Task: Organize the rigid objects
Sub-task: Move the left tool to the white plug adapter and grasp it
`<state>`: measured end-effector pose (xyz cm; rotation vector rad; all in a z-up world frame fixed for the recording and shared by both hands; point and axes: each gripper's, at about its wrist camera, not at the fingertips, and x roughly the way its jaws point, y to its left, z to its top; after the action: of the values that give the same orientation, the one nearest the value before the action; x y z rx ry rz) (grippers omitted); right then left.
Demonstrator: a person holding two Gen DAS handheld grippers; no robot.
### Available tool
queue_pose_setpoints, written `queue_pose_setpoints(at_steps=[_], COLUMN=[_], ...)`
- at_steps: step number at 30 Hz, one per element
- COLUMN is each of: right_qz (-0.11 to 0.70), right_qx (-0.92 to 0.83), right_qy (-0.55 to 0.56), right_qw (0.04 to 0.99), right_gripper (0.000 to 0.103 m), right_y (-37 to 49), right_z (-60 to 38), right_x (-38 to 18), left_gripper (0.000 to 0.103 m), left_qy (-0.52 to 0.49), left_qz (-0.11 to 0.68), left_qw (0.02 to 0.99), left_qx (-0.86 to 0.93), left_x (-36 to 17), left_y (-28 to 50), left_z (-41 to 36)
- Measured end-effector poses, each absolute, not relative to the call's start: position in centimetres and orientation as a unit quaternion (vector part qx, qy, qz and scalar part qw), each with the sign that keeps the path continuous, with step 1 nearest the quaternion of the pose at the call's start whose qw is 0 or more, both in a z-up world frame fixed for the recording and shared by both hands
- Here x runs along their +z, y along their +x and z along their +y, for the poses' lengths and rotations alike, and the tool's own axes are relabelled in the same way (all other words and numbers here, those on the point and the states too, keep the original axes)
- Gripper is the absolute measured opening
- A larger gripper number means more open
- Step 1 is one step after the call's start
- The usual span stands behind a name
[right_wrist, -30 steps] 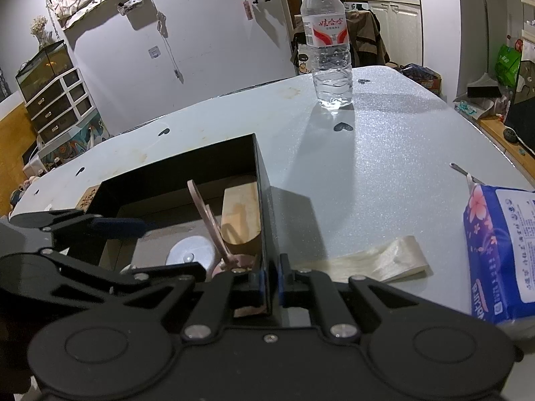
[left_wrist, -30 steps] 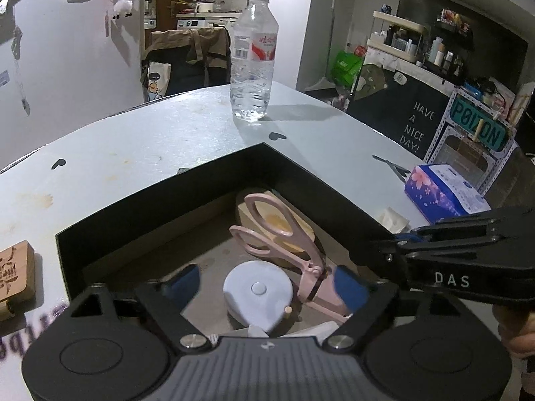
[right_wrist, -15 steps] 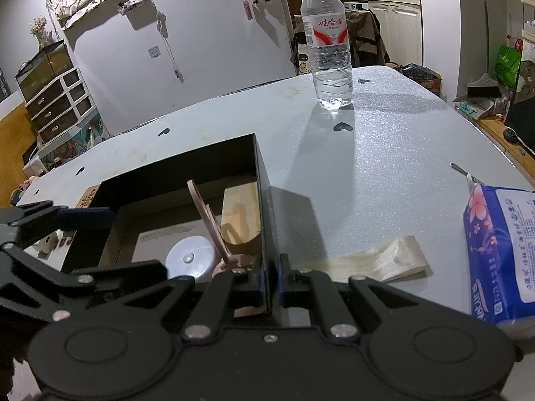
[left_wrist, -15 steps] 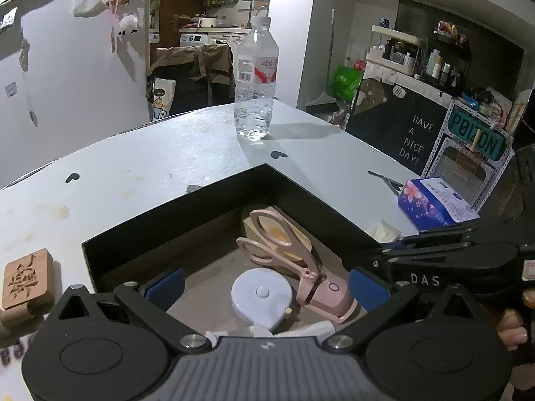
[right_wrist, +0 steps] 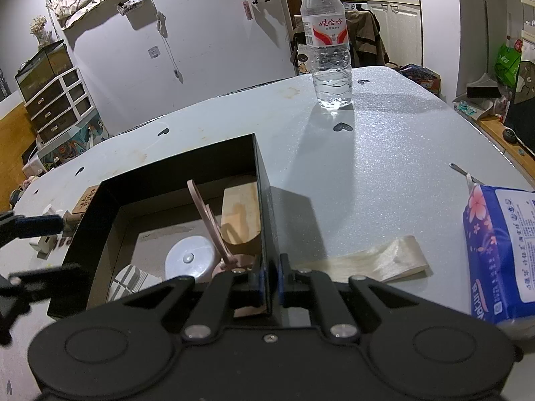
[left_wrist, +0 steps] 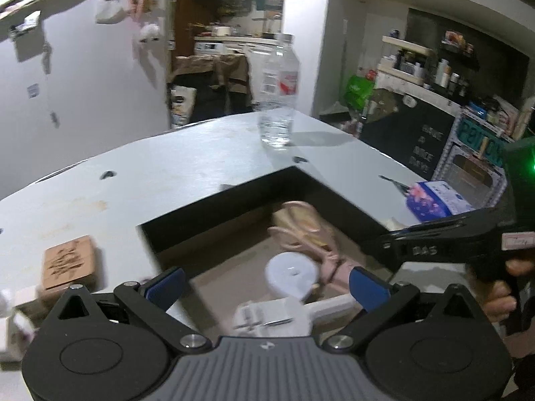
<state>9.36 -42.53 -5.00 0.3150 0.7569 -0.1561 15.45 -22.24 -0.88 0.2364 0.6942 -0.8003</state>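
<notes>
ribbon [right_wrist: 374, 262] beside box [right_wrist: 264, 207], right view only

Left gripper [left_wrist: 267, 282] gapes empty over the black box [left_wrist: 234, 197]; pink scissors [left_wrist: 312, 245] inside, water bottle [left_wrist: 279, 93] at twelve o'clock.

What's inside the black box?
Inside the black box: pink scissors, a round white disc, a wooden board and a white ribbed thing. The near wall hides the front corner.

Black box [right_wrist: 260, 207] — pink scissors [right_wrist: 209, 220], floral tissue pack [right_wrist: 498, 250].
</notes>
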Motion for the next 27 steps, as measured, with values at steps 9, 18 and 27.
queue_pose_setpoints(at_steps=[9, 18, 27], right_qz=[0.367, 0.368, 0.372], right_qx=[-0.076, -0.076, -0.081], right_qy=[0.153, 0.15, 0.143], right_qw=[0.914, 0.914, 0.914], right_gripper=[0.008, 0.008, 0.007], right_y=[9.3, 9.4, 9.5], right_z=[-42.5, -42.5, -42.3], right_x=[-5.0, -5.0, -4.9], left_gripper=[0.103, 0.103, 0.103], left_qy=[0.101, 0.071, 0.031], left_qz=[0.313, 0.301, 0.295], left_qw=[0.889, 0.919, 0.938], left_qx=[-0.32, -0.245, -0.179], left_x=[-0.2, -0.2, -0.9], left_y=[16.1, 16.8, 17.8], left_z=[-16.3, -10.2, -5.7])
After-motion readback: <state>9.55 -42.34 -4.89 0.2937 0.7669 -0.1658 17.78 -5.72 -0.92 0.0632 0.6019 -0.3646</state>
